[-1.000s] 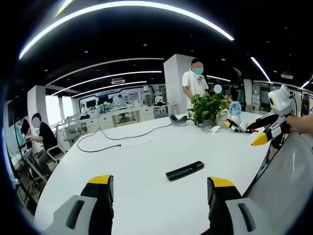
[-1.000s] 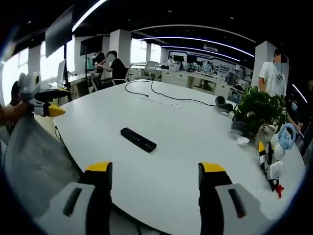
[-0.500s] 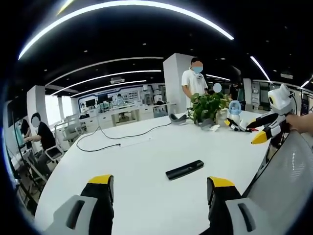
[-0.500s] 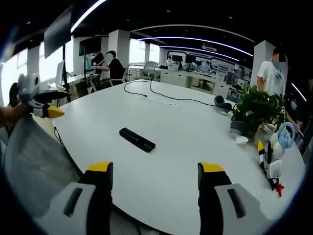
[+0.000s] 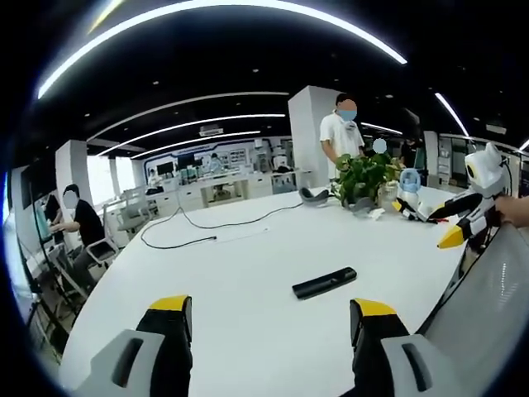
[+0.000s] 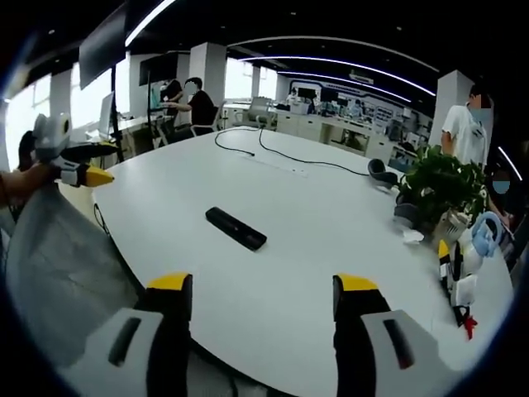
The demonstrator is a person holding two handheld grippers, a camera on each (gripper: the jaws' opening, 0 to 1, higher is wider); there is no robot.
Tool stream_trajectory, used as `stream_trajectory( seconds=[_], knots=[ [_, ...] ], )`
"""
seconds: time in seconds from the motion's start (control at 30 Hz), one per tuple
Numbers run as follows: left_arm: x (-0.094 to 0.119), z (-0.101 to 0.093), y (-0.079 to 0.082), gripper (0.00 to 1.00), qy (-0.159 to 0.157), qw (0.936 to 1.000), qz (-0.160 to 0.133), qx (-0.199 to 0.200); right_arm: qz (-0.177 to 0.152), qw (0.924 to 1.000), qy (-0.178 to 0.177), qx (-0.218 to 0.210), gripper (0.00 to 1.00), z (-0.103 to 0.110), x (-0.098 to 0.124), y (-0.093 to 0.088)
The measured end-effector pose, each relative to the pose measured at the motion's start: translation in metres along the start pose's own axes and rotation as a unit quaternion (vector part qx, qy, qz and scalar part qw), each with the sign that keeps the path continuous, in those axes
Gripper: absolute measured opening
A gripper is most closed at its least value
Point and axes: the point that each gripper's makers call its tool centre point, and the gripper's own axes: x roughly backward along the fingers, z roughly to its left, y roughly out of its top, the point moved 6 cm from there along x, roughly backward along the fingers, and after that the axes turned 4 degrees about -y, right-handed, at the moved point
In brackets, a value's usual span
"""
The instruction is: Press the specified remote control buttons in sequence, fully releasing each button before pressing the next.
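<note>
Open-plan office, dark ceiling with long curved light strips; desks, monitors and seated people in the background, one standing person beside a pillar.

Surface: large white oval table (image 5: 248,273), bare over most of its top.

Task item: black remote control (image 5: 324,283), a slim bar lying flat near the middle of the table, well apart from everything else; in the right gripper view it lies ahead and a little left of centre (image 6: 235,228). Buttons too small to tell apart.

Other items: black cable (image 5: 207,231) trailing across the far half of the table; potted plant (image 5: 364,175) at the far edge, with a blue-and-white object and yellow-tipped tools clustered just beside it (image 6: 459,265); headphones (image 6: 380,171) near the plant.

Left gripper (image 5: 269,318): jaws spread wide, nothing between them, held above the near table edge, well short of the remote.

Right gripper (image 6: 260,298): jaws likewise spread and empty, over the opposite near edge; also seen from the left gripper view at far right (image 5: 467,219), off the table.

Step in hand: judged as approach, no button yet pressed, neither tool touching the remote.

Next move calls for: bringing one gripper down over the remote, probably steadying the body with the other, and aligning a single jaw tip on the first named button.
</note>
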Motion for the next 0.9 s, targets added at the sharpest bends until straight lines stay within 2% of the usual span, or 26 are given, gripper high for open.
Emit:
stream_trajectory(
  seconds=[0.27, 0.4, 0.6, 0.73, 0.8, 0.9],
  knots=[
    [-0.002, -0.002, -0.002, 0.82, -0.004, 0.9999, 0.01, -0.006, -0.01, 0.9997, -0.004, -0.02, 0.71, -0.004, 0.002, 0.001],
    [-0.004, -0.005, -0.004, 0.83, -0.018, 0.9997, 0.019, -0.001, -0.013, 0.9997, -0.005, -0.022, 0.71, -0.004, 0.002, 0.002],
    [-0.009, -0.019, -0.012, 0.85, -0.085, 0.9944, 0.062, 0.008, -0.017, 0.9994, -0.013, -0.027, 0.71, -0.008, 0.003, 0.002],
    [-0.012, -0.022, -0.016, 0.86, -0.112, 0.99, 0.085, 0.008, -0.019, 0.9992, -0.016, -0.031, 0.71, -0.01, 0.003, 0.001],
    [-0.015, -0.025, -0.02, 0.86, -0.138, 0.9849, 0.103, 0.019, -0.018, 0.9992, -0.018, -0.032, 0.71, -0.011, 0.003, 0.001],
    [-0.021, -0.028, -0.023, 0.85, -0.154, 0.9809, 0.117, 0.016, -0.018, 0.999, -0.021, -0.034, 0.7, -0.012, 0.003, 0.0]
  ],
)
